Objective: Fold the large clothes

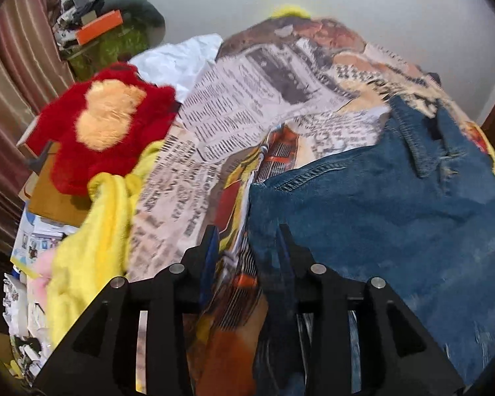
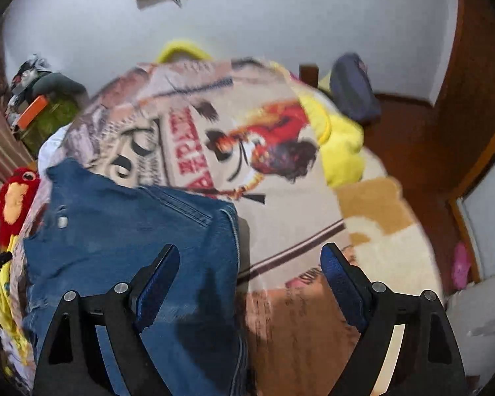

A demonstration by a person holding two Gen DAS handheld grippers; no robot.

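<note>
Ahead of my two grippers, a pair of blue denim jeans (image 1: 379, 217) lies on a bed cover printed like newspaper (image 1: 234, 105), waistband away from me, seams and a belt loop showing, the fabric faded in patches. My left gripper (image 1: 247, 234) has its jaws part-way apart with nothing pinched; the left edge of the jeans sits just under its right finger. My right gripper (image 2: 250, 257) stands wide apart and empty, its left finger over the denim (image 2: 132, 231), its right finger over the bedspread. Left of the left gripper lie a yellow fleece cloth (image 1: 92, 231) and a red plush toy (image 1: 105, 125).
</note>
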